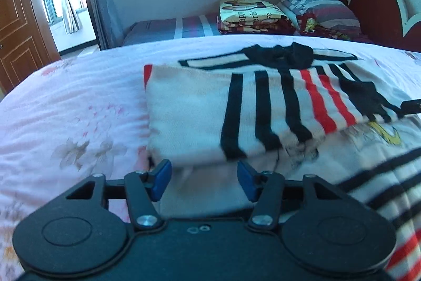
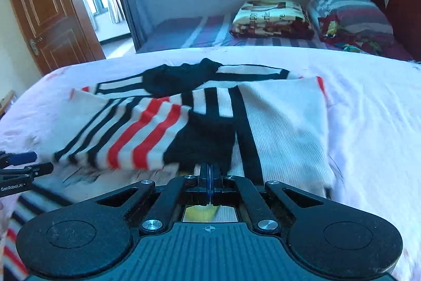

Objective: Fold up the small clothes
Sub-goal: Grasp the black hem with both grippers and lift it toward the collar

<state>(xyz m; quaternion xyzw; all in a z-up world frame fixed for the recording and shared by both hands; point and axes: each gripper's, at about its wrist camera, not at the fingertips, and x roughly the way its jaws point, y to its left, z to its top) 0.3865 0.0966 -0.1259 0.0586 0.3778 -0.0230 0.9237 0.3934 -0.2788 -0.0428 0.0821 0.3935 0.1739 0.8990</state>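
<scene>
A small white sweater (image 1: 200, 112) with black and red stripes lies on the pink bedspread (image 1: 65, 102), its sleeves folded over the body. My left gripper (image 1: 204, 179) is open, its blue pads just short of the folded left sleeve's near edge, holding nothing. In the right wrist view the same sweater (image 2: 284, 123) lies ahead. My right gripper (image 2: 210, 171) is shut, its pads pressed together at the black cuff (image 2: 208, 146) of the striped sleeve. The left gripper's tip shows at the left edge (image 2: 23, 162).
Behind the pink bedspread is a second bed with a striped sheet (image 1: 163, 28), a folded patterned blanket (image 1: 250, 15) and striped pillows (image 1: 318, 4) by a red headboard (image 1: 373, 1). A wooden door (image 2: 50, 15) stands at the left, windows at the back.
</scene>
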